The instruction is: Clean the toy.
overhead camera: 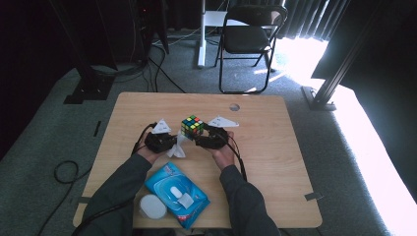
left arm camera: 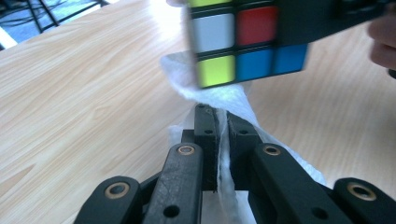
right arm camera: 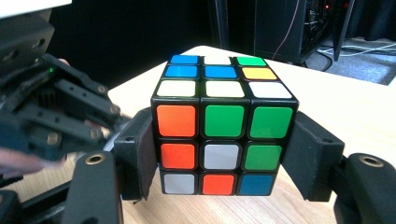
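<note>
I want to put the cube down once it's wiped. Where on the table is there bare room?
The right half of the table, from the right hand-held gripper to the edge, is bare. So is the far strip behind the cube, up to the round hole. It is crowded near-left, where the wipes pack and white lid lie, and mid-table around the wipe in the left hand-held gripper.

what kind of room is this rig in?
Likely a lab or recording studio: a wooden table on grey carpet, black metal frame legs, dark curtains, a folding chair, and loose cables on the floor.
</note>
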